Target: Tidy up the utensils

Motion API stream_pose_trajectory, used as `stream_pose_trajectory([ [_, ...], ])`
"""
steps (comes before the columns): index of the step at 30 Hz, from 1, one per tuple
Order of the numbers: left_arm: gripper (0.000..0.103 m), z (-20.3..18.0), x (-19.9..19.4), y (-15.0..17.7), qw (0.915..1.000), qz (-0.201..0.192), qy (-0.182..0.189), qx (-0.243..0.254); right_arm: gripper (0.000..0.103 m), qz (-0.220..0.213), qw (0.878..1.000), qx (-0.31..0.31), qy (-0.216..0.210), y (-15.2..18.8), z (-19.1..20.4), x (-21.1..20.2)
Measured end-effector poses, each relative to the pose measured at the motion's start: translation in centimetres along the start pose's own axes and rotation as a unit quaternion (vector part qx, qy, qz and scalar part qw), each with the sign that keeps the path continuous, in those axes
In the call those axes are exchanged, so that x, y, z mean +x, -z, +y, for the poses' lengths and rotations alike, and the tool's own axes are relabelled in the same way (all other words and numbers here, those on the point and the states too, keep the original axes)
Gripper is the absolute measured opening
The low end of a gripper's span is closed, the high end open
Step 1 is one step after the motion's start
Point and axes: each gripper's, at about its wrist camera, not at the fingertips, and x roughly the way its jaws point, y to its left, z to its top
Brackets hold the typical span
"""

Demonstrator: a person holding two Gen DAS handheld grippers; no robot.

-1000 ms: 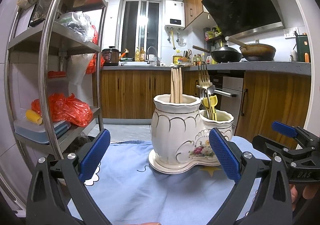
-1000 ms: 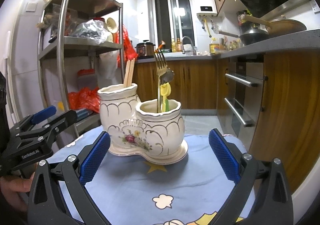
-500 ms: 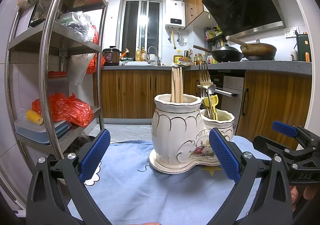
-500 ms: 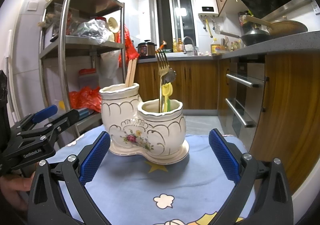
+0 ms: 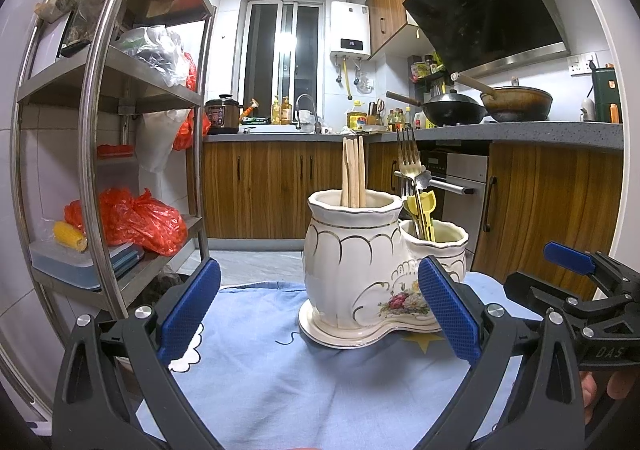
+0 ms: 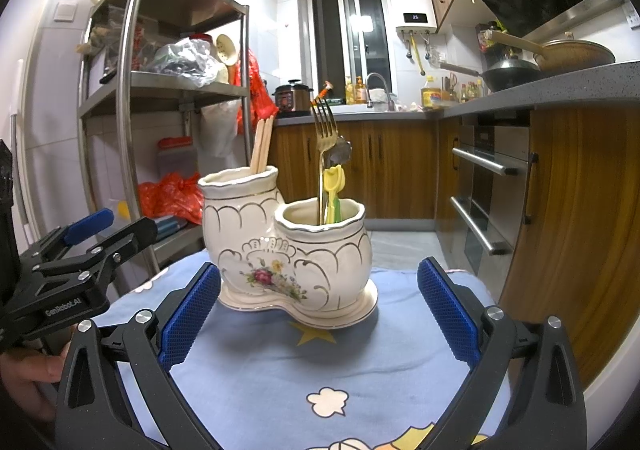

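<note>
**Utensil holder: position and gripper status**

The ceramic utensil holder (image 6: 288, 250) is a white, gold-trimmed double pot with a painted flower motif. It stands upright on a blue patterned tablecloth (image 6: 340, 362), ahead of both grippers.

1. Taller compartment: holds wooden chopsticks (image 5: 353, 172), standing nearly upright, tips above the rim.
2. Shorter compartment: holds a gold-coloured fork (image 6: 323, 142), tines up, and a yellow plastic utensil (image 6: 333, 186) just beside it. A second metal utensil sits behind the fork head; its type cannot be told.

**Left gripper** (image 5: 320, 314)
- Jaws spread wide; nothing between the blue pads (image 5: 189, 312).
- The holder stands ahead of the gap, toward the right pad, which covers part of the holder's base in the left wrist view. Whether they touch cannot be told.

**Right gripper** (image 6: 318, 316)
- Jaws spread wide; nothing between them.
- The holder stands ahead of the gap, offset toward the left pad.
- The left gripper shows at the left edge of this view, gripped by a hand (image 6: 28, 378).

**Surroundings**
- A steel shelf rack (image 5: 96, 154) stands left of the table, carrying red plastic bags (image 5: 132, 220).
- Wooden kitchen cabinets (image 5: 272, 190) run along the back wall under a grey countertop, with woks (image 5: 456, 110) on the stove.
</note>
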Motion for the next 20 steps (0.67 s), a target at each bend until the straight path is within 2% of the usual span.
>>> stream_pose_trajectory([
  [20, 0.098, 0.00, 0.05, -0.08, 1.0000, 0.002, 0.002, 0.000, 0.098, 0.000, 1.000, 0.000, 0.000, 0.00, 0.03, -0.02],
])
